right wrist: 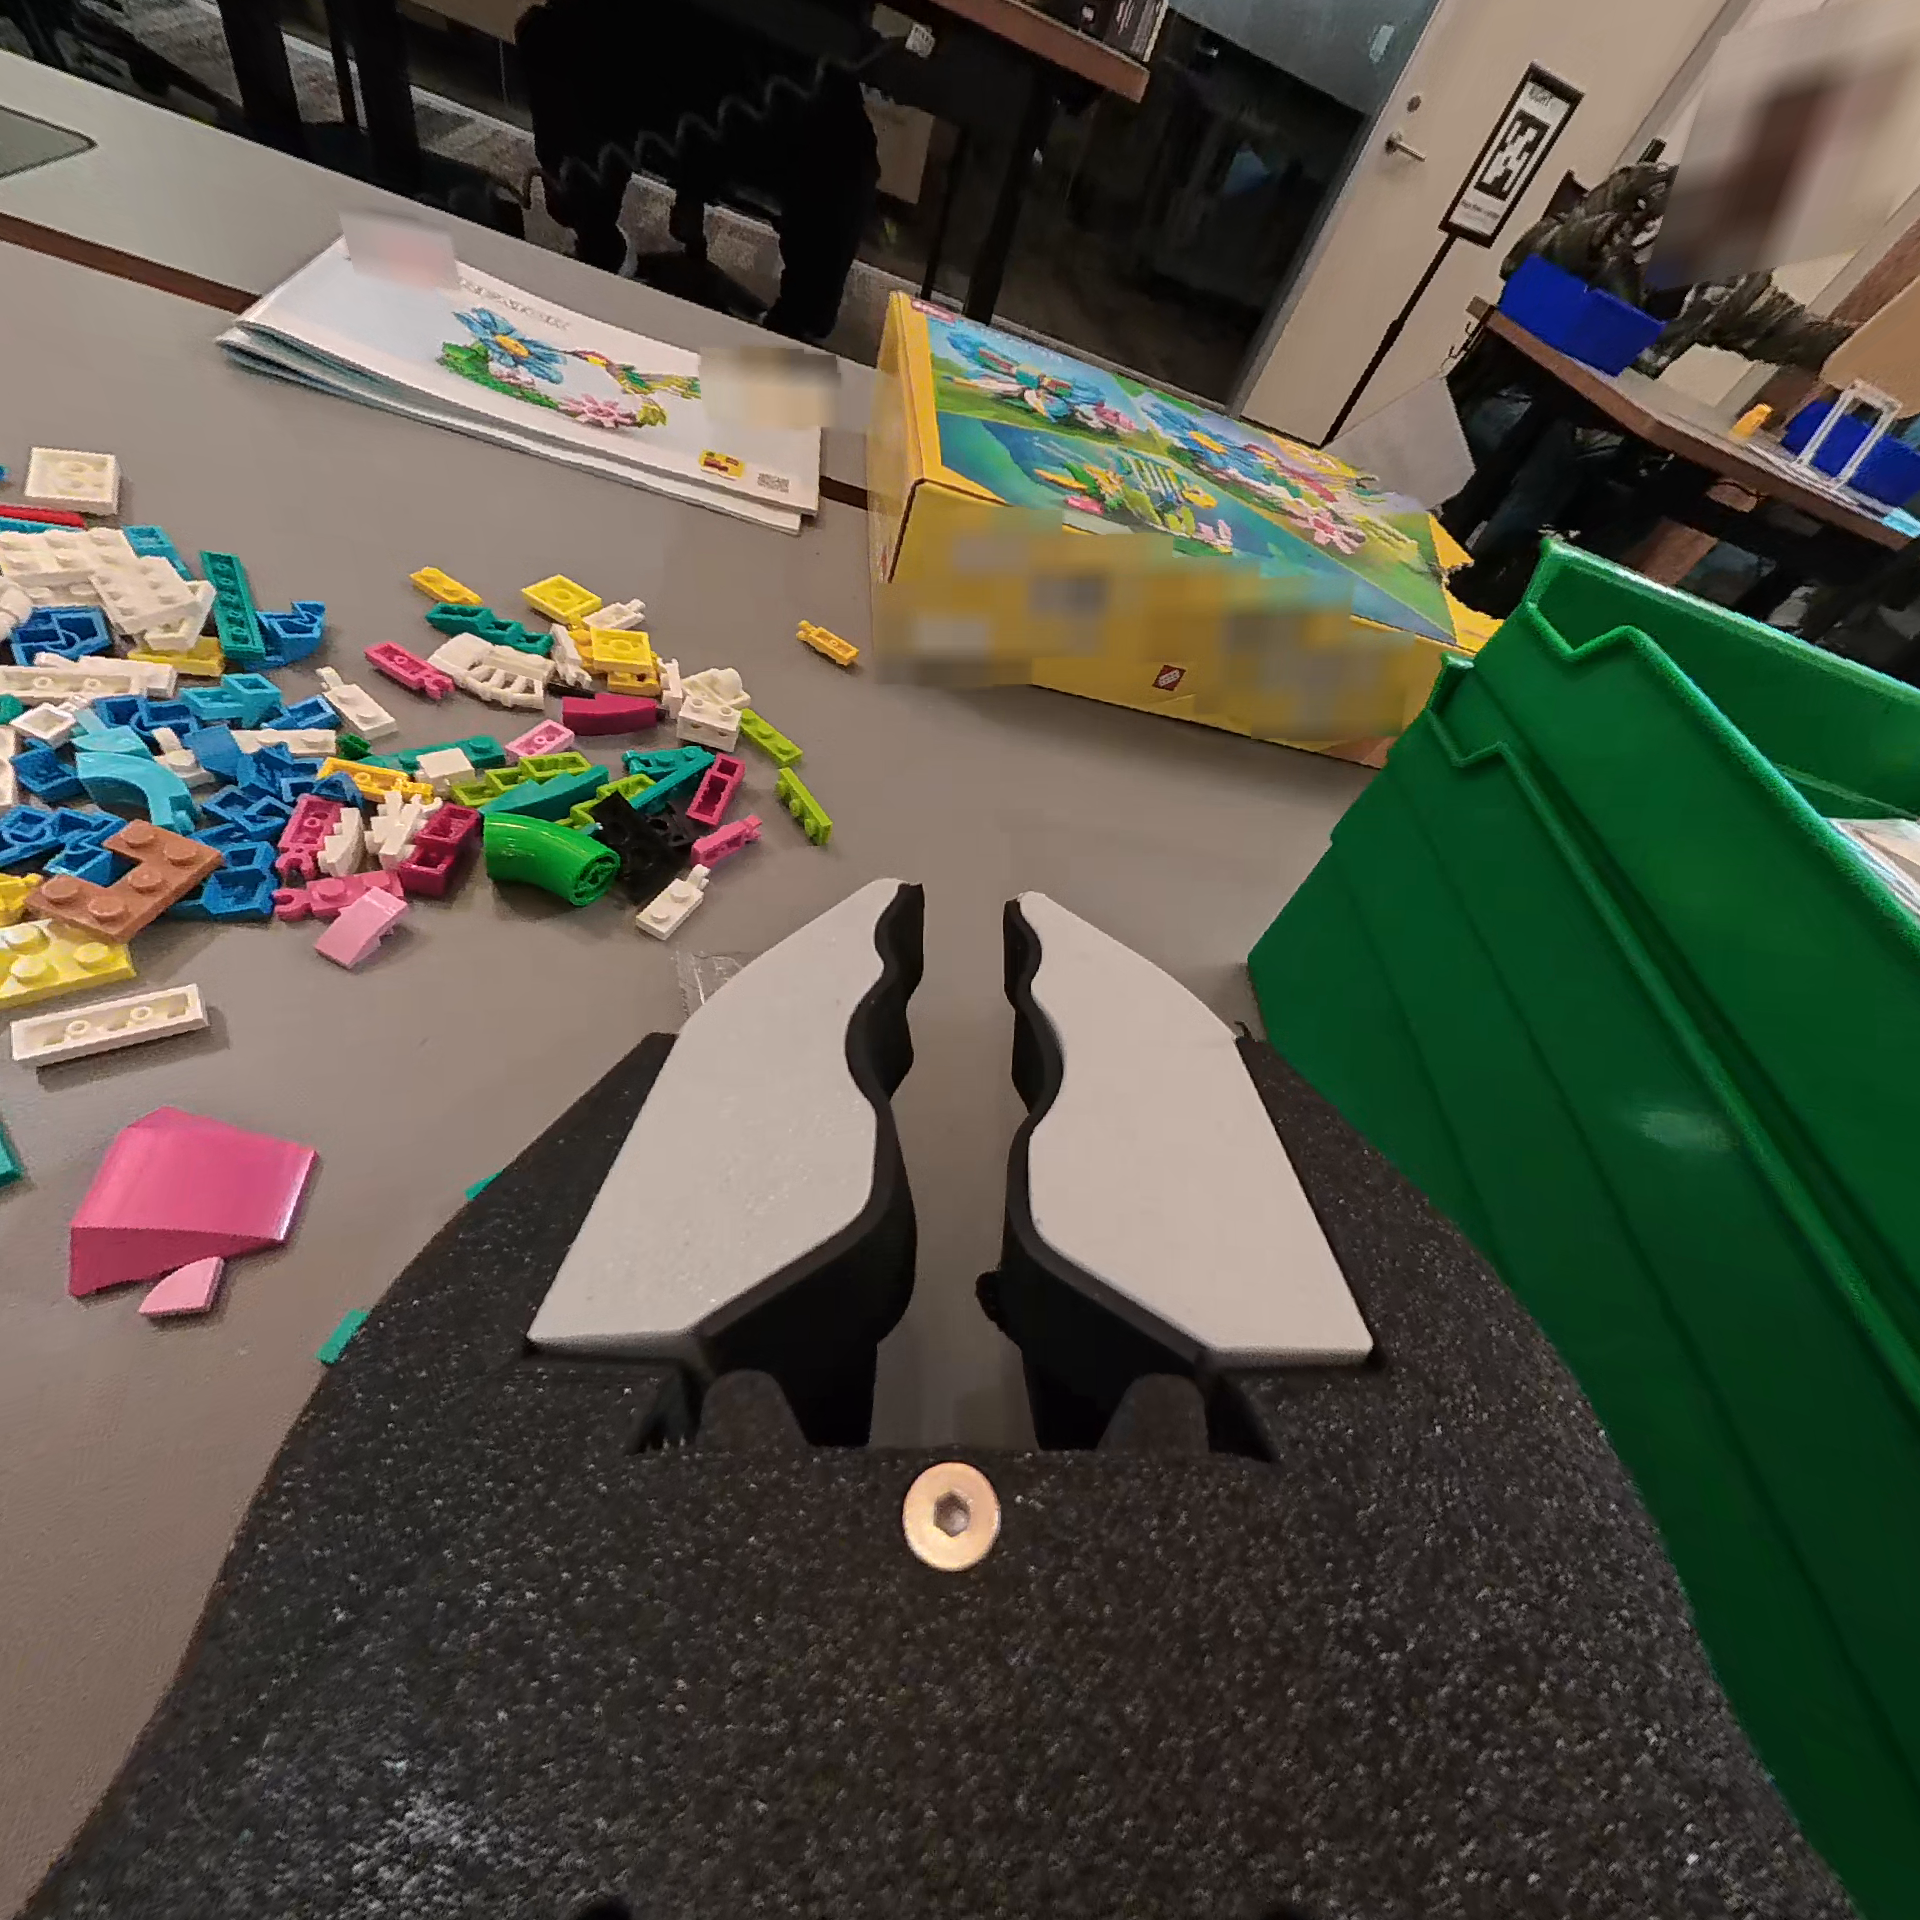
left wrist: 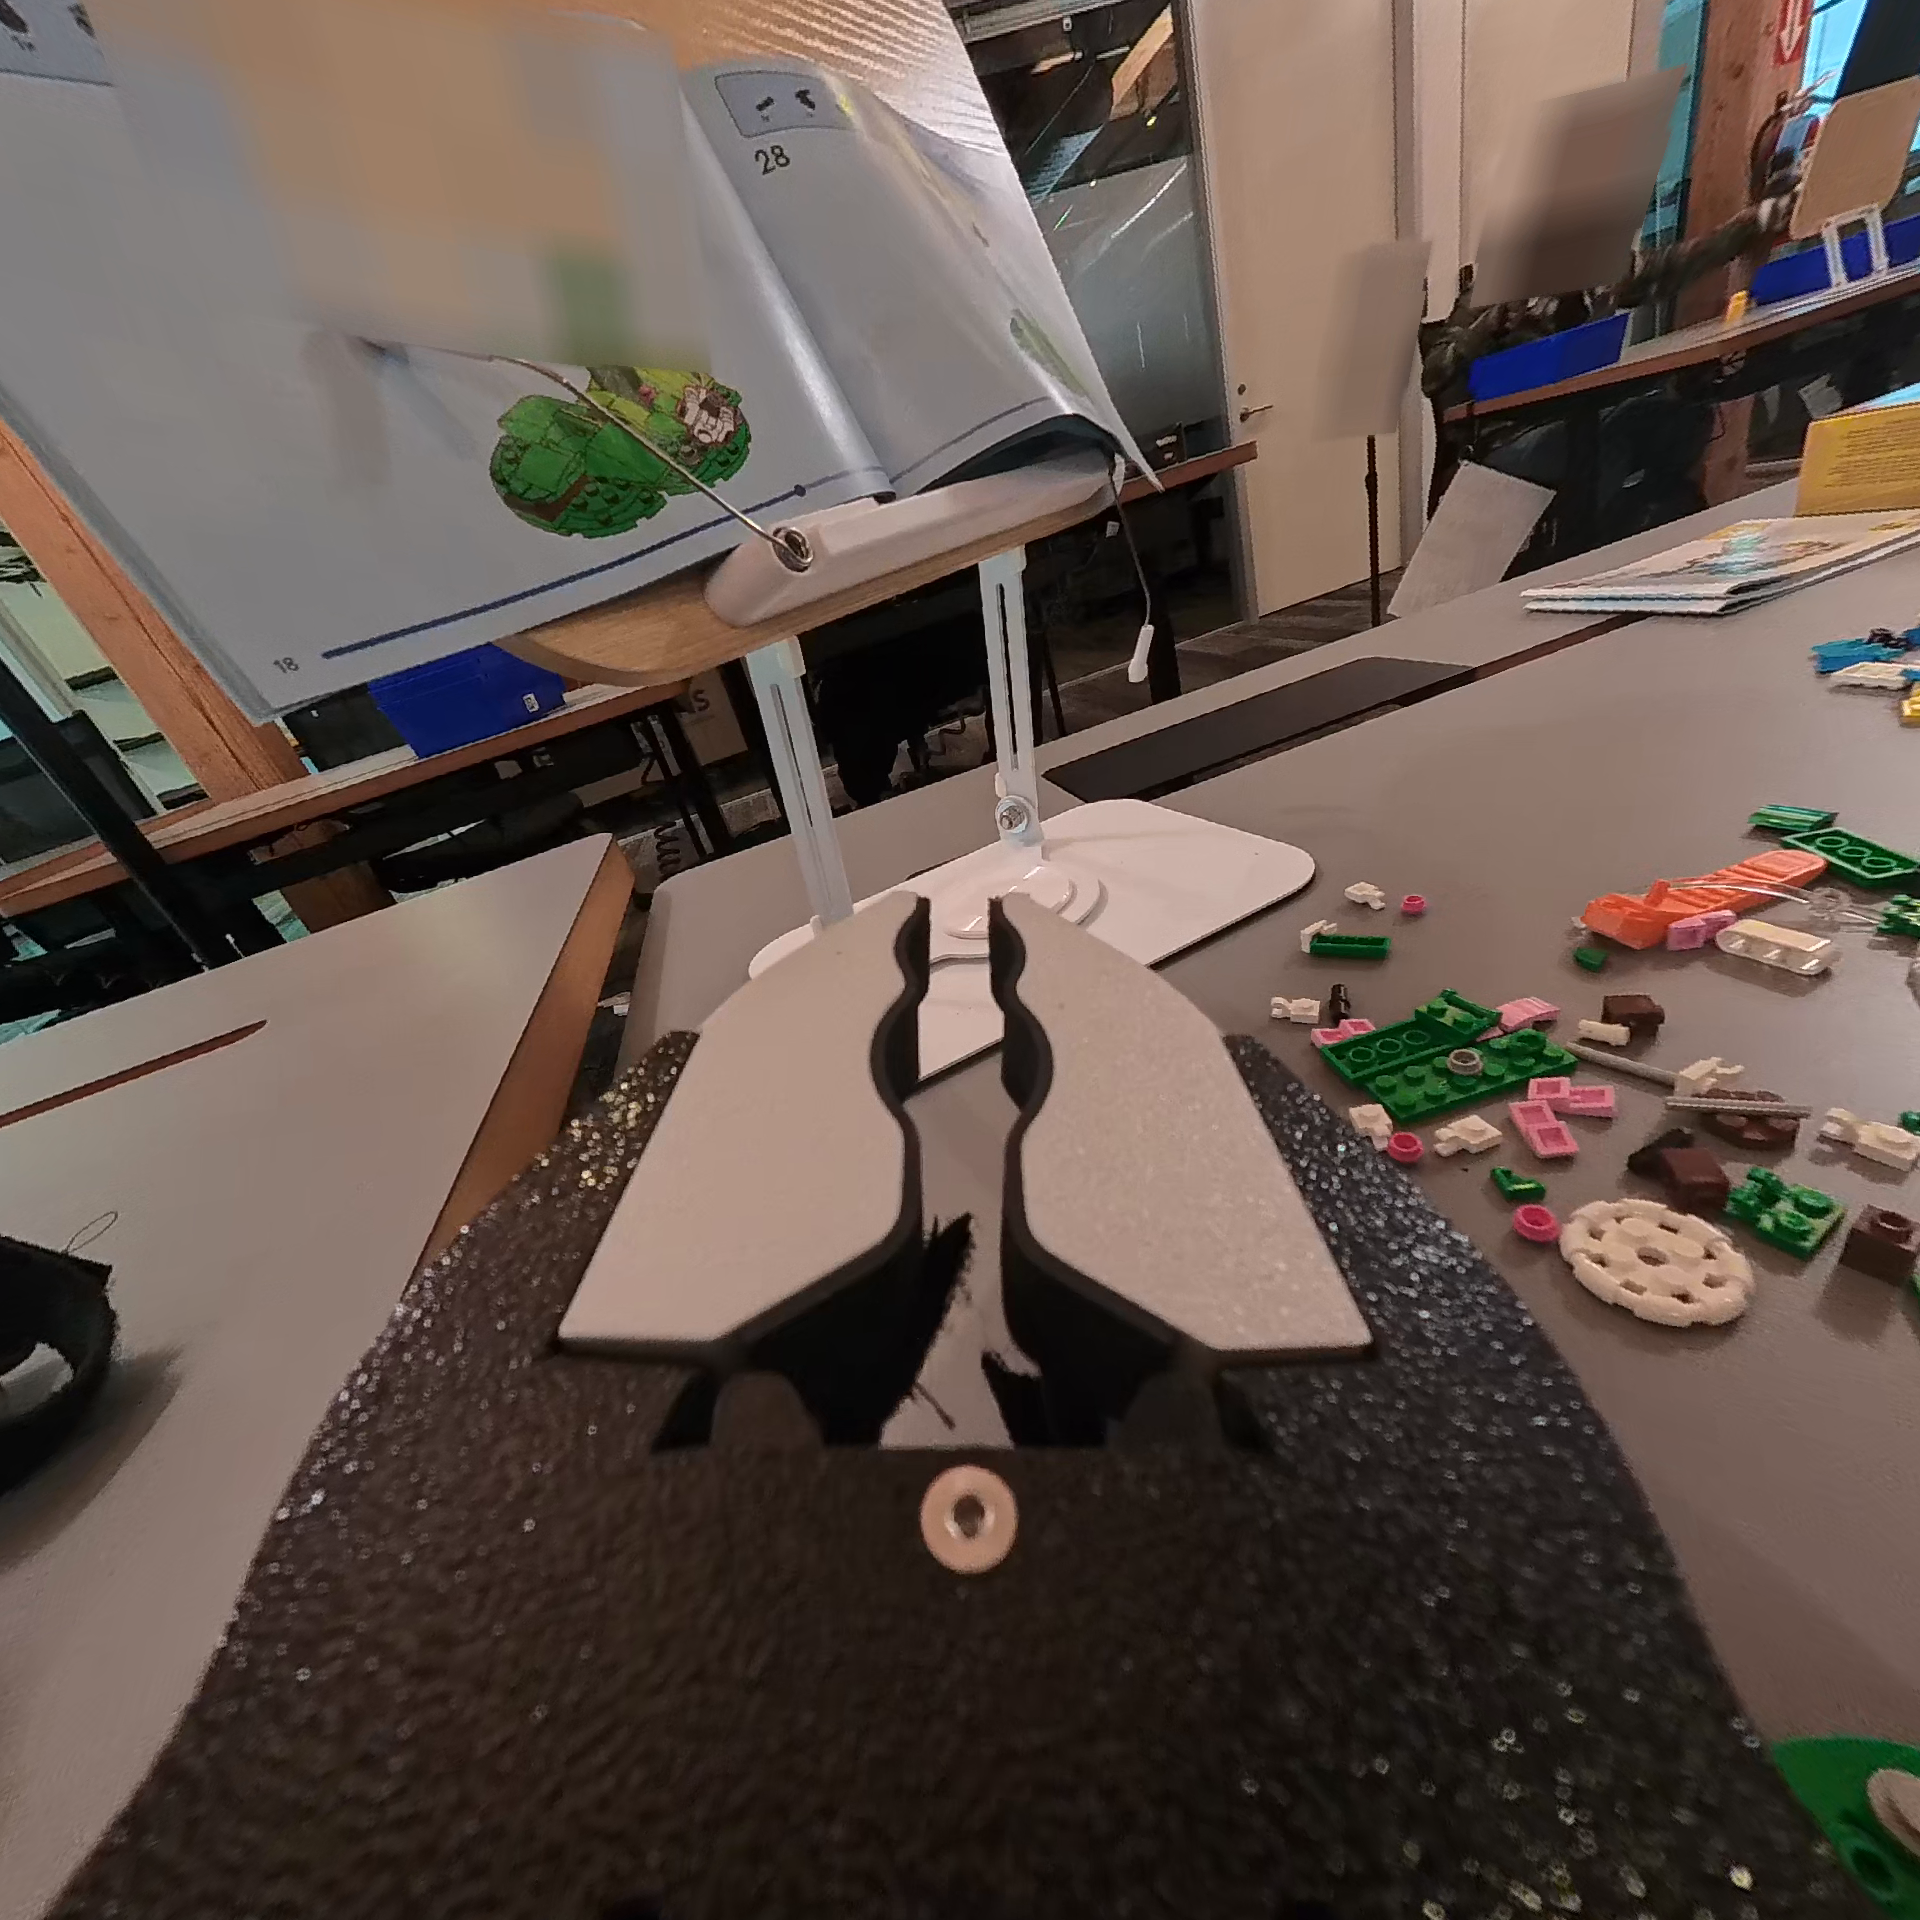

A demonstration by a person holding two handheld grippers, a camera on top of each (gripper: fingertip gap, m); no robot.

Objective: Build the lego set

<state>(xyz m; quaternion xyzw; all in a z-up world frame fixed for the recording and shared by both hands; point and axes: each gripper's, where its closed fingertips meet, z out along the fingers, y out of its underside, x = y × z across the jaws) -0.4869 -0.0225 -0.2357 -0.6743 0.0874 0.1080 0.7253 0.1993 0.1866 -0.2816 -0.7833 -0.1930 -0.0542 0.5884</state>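
Observation:
In the left wrist view my left gripper (left wrist: 958, 916) is open and empty, pointing at the white base of a book stand (left wrist: 1164, 873). An open instruction booklet (left wrist: 499, 416) rests on that stand. Loose green, pink, white and brown lego pieces (left wrist: 1455, 1060) lie on the grey table to its right, with a round white plate (left wrist: 1654, 1261) and an orange piece (left wrist: 1694, 894). In the right wrist view my right gripper (right wrist: 963, 902) is open and empty above the table. A pile of blue, white, yellow, pink and green pieces (right wrist: 312, 748) lies to its left, with a curved green piece (right wrist: 545, 857).
A green plastic bin (right wrist: 1621, 1039) stands close on the right of the right gripper. A yellow lego box (right wrist: 1174, 540) and a closed booklet (right wrist: 540, 384) lie farther back. A large pink slope piece (right wrist: 187, 1195) lies near left. A gap between two tables (left wrist: 613, 935) is left of the stand. The left gripper's tips are roughly 70 cm from the right gripper's. My right tips are roughly 9 cm from the curved green piece (right wrist: 545, 857). Between my left fingertips and the round white plate (left wrist: 1654, 1261) there is roughly 15 cm.

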